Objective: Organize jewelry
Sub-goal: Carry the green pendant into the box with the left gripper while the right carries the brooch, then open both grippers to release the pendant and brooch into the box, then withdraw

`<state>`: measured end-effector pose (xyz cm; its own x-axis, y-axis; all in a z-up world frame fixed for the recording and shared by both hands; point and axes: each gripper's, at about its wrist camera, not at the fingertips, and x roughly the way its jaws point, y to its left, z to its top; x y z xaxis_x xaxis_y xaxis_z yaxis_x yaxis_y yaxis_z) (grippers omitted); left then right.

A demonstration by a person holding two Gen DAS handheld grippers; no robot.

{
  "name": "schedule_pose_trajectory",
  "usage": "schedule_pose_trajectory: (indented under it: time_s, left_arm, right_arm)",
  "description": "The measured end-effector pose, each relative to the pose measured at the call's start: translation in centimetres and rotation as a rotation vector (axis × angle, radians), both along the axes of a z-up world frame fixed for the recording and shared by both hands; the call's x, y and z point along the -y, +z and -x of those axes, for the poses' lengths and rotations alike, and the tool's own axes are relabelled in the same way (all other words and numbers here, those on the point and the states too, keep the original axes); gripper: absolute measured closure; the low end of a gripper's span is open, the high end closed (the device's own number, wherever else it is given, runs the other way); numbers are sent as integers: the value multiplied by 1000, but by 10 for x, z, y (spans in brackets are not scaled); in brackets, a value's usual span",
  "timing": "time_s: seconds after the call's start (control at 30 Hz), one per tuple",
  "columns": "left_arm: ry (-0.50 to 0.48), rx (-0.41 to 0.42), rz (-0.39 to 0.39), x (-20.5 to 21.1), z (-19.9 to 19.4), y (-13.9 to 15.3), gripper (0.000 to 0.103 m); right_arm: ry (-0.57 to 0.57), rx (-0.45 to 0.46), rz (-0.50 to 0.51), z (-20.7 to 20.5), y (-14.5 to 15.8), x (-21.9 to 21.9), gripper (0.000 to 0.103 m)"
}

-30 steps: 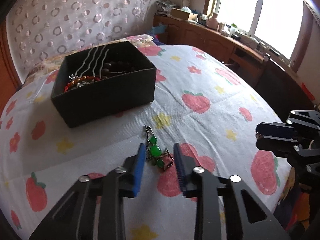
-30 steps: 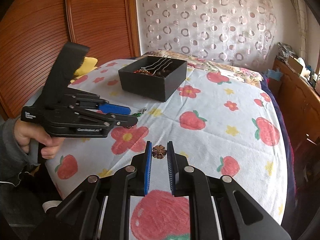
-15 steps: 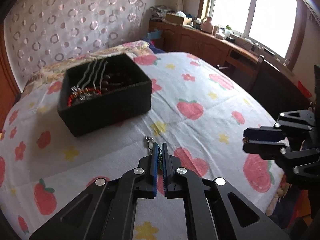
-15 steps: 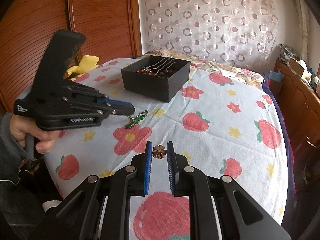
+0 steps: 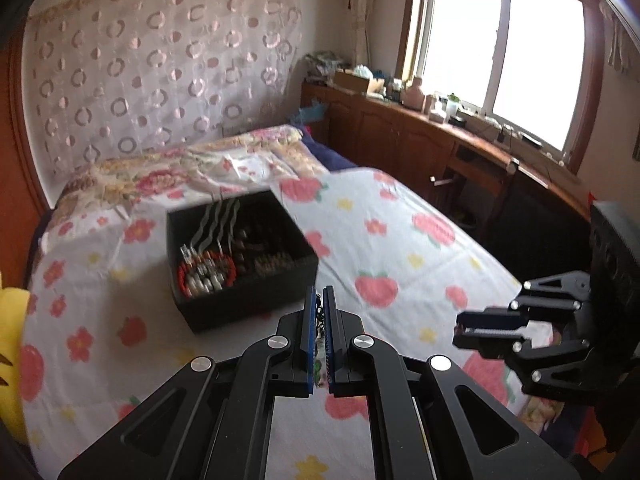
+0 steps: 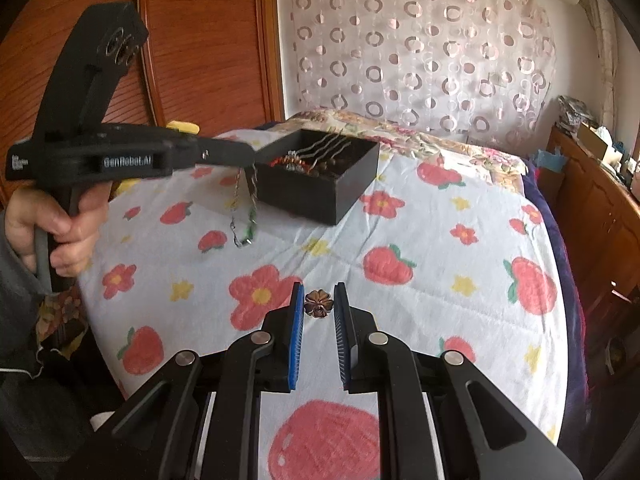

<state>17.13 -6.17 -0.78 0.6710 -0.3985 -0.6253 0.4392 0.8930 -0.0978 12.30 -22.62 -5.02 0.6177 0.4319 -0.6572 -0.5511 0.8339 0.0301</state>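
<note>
My left gripper (image 5: 319,300) is shut on a green-stone chain pendant (image 6: 245,216) and holds it in the air, so that it dangles just left of the black jewelry box (image 6: 320,176). The box (image 5: 240,264) is open on the bed and holds silver hairpins, a red bead bracelet and dark beads. My right gripper (image 6: 319,300) is open, low over the bedspread, with a small bronze flower brooch (image 6: 318,303) lying between its fingertips. The left gripper also shows in the right wrist view (image 6: 244,151), the right one in the left wrist view (image 5: 460,330).
The bed carries a white spread with strawberries and flowers (image 6: 440,280). A wooden headboard (image 6: 200,40) and a curtain are behind the box. A wooden cabinet (image 5: 440,148) with clutter stands under the window at the right. A yellow object (image 5: 10,320) lies at the left edge.
My left gripper closed on the green pendant, lifted it off the bedspread and moved up toward the box. My right gripper stayed around the brooch.
</note>
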Motion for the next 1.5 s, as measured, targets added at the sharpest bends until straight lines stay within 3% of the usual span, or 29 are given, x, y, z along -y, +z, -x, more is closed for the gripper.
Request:
schedule_pose_trajectory:
  time_s: [0.27, 0.43, 0.73, 1.07, 1.2, 1.4, 1.5]
  left_arm:
    - [32, 76, 6, -8, -18, 42, 100]
    - [65, 84, -2, -13, -39, 50, 100]
    - [107, 8, -29, -25, -72, 13, 100]
    - [162, -54, -13, -49, -75, -22, 99]
    - [193, -60, 5, -60, -72, -25, 88]
    - [219, -1, 4, -69, -51, -17, 43]
    - [234, 34, 6, -74, -38, -12, 29]
  right_arm:
    - [10, 62, -9, -18, 30, -9, 86]
    - [16, 83, -26, -37, 45, -16, 86]
    - [19, 100, -32, -69, 57, -33, 86]
    - [26, 20, -62, -115, 33, -56, 86]
    - [26, -9, -75, -127, 25, -66, 86]
    - [19, -33, -73, -136, 19, -76, 86]
    - [-1, -34, -73, -138, 17, -76, 85]
